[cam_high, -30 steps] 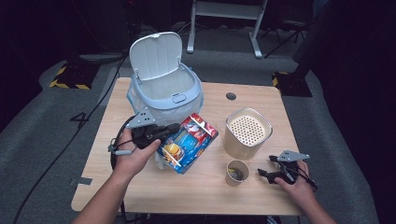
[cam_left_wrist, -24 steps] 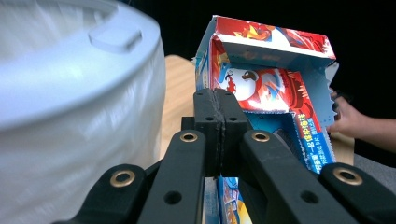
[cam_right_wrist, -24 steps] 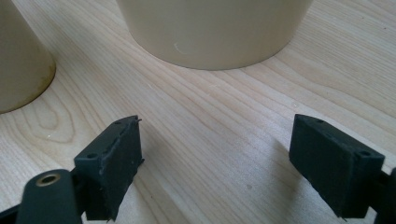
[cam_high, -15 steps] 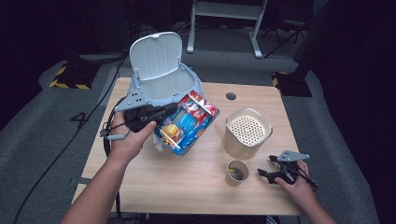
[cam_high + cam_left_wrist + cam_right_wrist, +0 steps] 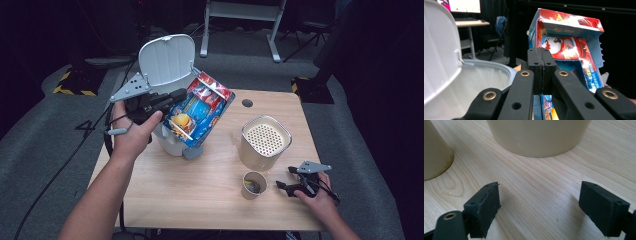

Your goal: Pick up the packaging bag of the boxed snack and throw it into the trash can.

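Note:
A flattened red and blue printed carton (image 5: 197, 112) hangs tilted in the air, over the front of a white lidded bin (image 5: 172, 142). My left gripper (image 5: 175, 97) is shut on the carton's edge. In the left gripper view its jaws meet (image 5: 541, 53) on the carton (image 5: 569, 47), with the bin's open rim (image 5: 486, 67) and raised lid (image 5: 439, 50) to the left. My right gripper (image 5: 285, 187) rests open on the table at the front right. The right gripper view shows bare wood between its pads (image 5: 540, 202).
A cream canister with a perforated top (image 5: 265, 142) stands right of centre, and shows close ahead as (image 5: 539, 137). A small paper cup (image 5: 254, 184) sits just left of the right gripper; its side is the cup (image 5: 434, 152). The wooden table (image 5: 200, 200) has a round grommet (image 5: 247, 103).
My left hand has lifted the carton off the table, up and back toward the open bin. The right hand has stayed where it was.

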`<state>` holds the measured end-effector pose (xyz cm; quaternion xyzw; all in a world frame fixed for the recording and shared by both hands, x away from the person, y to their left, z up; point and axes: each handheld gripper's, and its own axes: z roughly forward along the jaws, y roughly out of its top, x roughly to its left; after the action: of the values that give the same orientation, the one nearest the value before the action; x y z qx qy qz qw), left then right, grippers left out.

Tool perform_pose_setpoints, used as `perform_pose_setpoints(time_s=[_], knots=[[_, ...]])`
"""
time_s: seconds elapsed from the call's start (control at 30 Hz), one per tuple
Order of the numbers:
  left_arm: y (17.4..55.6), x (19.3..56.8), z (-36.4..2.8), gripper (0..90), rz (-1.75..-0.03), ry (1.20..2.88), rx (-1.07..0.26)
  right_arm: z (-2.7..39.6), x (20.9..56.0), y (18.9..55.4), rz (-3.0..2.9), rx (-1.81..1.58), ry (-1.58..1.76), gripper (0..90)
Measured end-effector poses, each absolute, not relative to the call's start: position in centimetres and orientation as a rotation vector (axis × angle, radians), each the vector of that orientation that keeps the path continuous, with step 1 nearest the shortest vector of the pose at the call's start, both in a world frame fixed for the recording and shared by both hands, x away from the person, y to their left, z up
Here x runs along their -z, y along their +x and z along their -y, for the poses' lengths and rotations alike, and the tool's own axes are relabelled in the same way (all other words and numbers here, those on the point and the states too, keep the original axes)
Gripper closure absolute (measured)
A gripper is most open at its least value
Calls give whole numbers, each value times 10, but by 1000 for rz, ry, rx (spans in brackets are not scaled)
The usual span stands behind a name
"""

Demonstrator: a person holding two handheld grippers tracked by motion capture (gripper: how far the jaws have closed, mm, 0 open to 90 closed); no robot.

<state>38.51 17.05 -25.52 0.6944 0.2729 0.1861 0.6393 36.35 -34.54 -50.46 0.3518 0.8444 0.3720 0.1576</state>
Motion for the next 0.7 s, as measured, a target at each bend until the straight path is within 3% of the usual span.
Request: perform_pose_setpoints(time_s=[0.7], knots=[[416, 216, -181, 892, -660, 1473, -581, 345, 505, 363, -2415, -1062, 1007, 171]])
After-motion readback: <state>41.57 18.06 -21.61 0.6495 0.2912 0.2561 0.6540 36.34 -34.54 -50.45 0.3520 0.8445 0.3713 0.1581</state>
